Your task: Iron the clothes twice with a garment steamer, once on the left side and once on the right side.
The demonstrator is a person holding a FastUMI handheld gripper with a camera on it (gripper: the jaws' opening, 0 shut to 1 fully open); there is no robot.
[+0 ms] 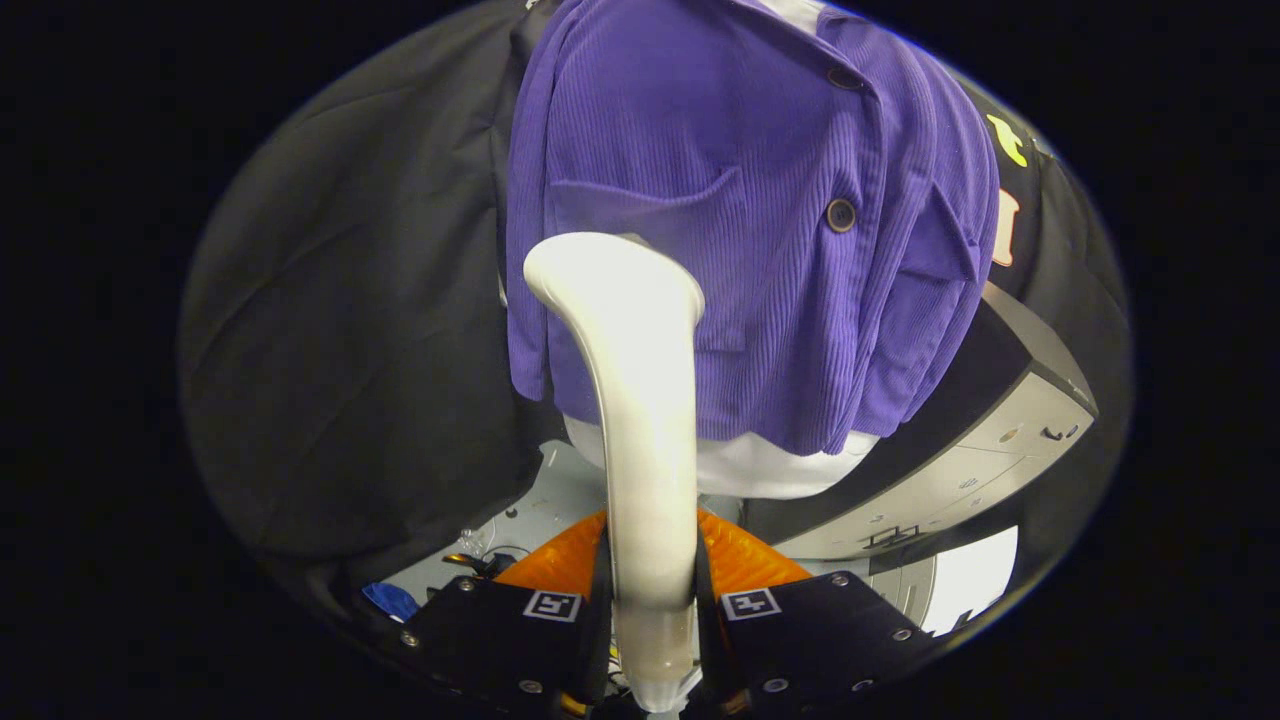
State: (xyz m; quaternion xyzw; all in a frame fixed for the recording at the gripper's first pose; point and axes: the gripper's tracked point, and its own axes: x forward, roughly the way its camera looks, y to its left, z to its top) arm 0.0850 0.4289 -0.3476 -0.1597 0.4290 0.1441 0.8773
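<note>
A white garment steamer [640, 400] rises from between my fingers, and my gripper [650, 570] is shut on its handle. Its wide head sits against the left front of a purple ribbed jacket [740, 180], just below the left chest pocket. The jacket hangs on a white mannequin torso [760, 470] whose bare base shows under the hem. Dark buttons run down the jacket's middle, to the right of the steamer head. The head's steam face is turned away from me, so I cannot tell whether it touches the cloth.
Black booth cloth [350, 330] hangs behind and to the left of the jacket. A grey cabinet with drawers [980, 450] stands to the right, below the jacket's hem. A light surface with cables and a small blue object [390, 600] lies below left.
</note>
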